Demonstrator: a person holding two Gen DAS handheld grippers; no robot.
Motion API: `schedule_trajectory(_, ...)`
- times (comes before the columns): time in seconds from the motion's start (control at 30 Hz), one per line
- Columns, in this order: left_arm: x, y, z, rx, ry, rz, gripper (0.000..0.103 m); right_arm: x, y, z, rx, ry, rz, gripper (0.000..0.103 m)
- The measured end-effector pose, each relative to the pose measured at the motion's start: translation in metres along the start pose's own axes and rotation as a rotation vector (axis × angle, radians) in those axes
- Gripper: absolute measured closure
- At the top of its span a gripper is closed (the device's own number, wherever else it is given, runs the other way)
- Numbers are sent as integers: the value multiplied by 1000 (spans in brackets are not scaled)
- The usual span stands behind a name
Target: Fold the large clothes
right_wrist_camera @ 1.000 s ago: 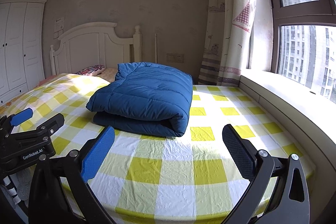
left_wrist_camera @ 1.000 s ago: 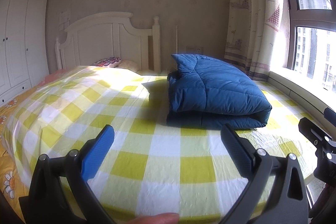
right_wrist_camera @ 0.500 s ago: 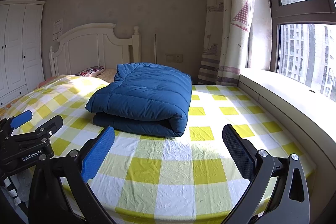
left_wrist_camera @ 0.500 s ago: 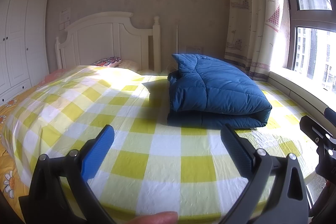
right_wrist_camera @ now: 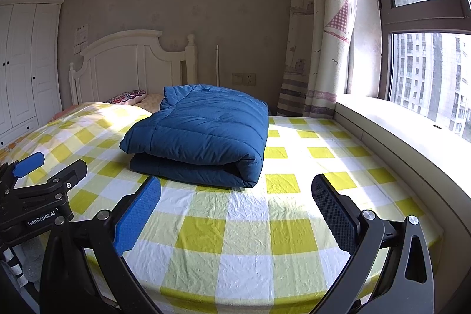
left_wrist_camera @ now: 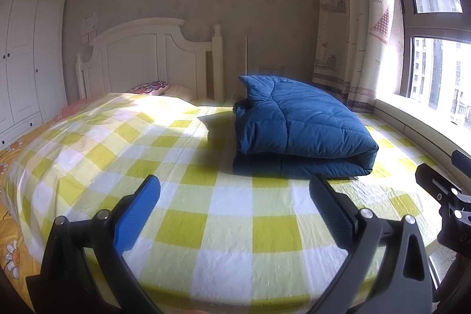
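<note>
A blue quilted garment (left_wrist_camera: pixel 300 125) (right_wrist_camera: pixel 200 134) lies folded in a thick bundle on the yellow-and-white checked bed (left_wrist_camera: pixel 206 211) (right_wrist_camera: pixel 235 228), toward the window side. My left gripper (left_wrist_camera: pixel 234 187) is open above the foot of the bed, short of the bundle and a little to its left, nothing between its fingers. My right gripper (right_wrist_camera: pixel 235 186) is open too, just short of the bundle's near folded edge, holding nothing. Each gripper shows at the edge of the other's view: the left gripper (right_wrist_camera: pixel 38 181) and the right gripper (left_wrist_camera: pixel 441 193).
A white headboard (left_wrist_camera: pixel 147 61) and patterned pillows (left_wrist_camera: pixel 148 87) stand at the bed's far end. A white wardrobe (left_wrist_camera: pixel 26 61) lines the left wall. A curtain (right_wrist_camera: pixel 321 28) and a wide window sill (right_wrist_camera: pixel 397 134) run along the right. An orange floral sheet (left_wrist_camera: pixel 11 225) hangs at the bed's left.
Both views have drifted only slightly; the bundle lies where it was and both grippers stay open.
</note>
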State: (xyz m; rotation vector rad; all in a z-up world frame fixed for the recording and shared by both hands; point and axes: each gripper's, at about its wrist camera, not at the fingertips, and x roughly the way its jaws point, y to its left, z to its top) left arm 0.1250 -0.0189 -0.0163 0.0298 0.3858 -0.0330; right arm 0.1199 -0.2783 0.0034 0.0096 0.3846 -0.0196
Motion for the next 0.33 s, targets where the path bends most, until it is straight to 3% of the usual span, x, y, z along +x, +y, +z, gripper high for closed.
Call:
schedule_trajectory(0.1, 1, 2, -1, 18, -9, -20, 2, 4, 1, -1, -3, 10, 5, 4)
schedule_trajectory(0.2, 18, 16, 7, 33, 65, -59, 2, 8, -1, 3, -28, 19, 2, 5)
schedule_trajectory(0.27, 35, 41, 18, 23, 97, -42, 2, 14, -18, 16, -45, 26, -25, 5)
schedule_trajectory(0.33, 61, 81, 36, -2, 127, 22, 2, 22, -55, 37, -48, 41, -103, 5)
